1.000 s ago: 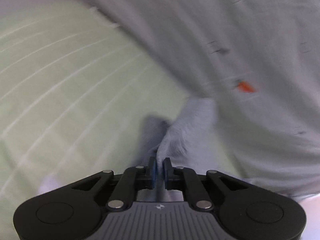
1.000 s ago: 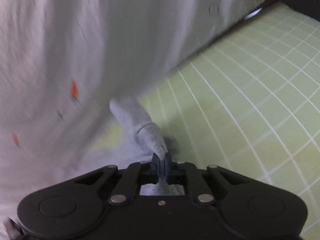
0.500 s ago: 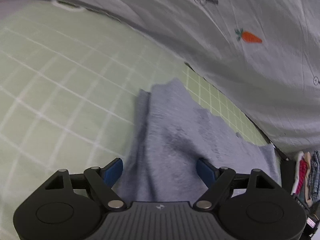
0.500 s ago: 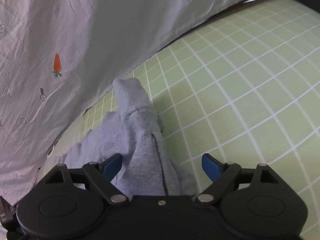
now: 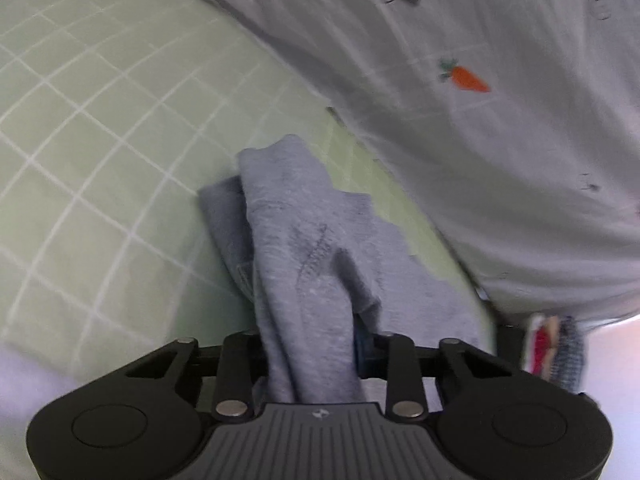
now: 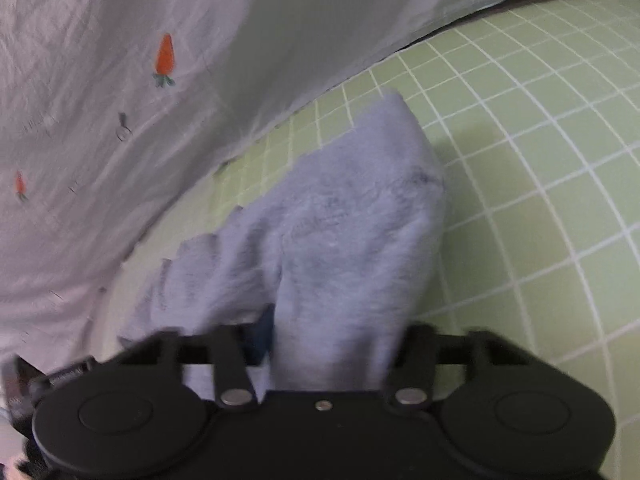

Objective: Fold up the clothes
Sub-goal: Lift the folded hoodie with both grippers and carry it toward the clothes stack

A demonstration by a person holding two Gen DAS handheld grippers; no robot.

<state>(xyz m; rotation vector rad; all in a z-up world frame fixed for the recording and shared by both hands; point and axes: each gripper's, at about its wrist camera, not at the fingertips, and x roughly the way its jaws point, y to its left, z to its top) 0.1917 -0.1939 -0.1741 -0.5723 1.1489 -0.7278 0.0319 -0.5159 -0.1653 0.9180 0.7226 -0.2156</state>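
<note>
A grey garment (image 5: 304, 264) lies bunched on the green grid mat (image 5: 100, 140), rising from each view's 6 o'clock towards 12. The left gripper (image 5: 310, 350) and the right gripper (image 6: 336, 344) have just been closing; each now stands narrow, pinching a thick fold of it. A pale sheet with carrots (image 6: 120, 80) hangs at 10 o'clock.

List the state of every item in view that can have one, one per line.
Grey garment: bunched, lying on the green grid mat.
Left tool: jaws just closing, shut on a fold of it.
Right tool: jaws just closing, shut on another fold.
Carrot-print sheet: spread, wrinkled.
</note>
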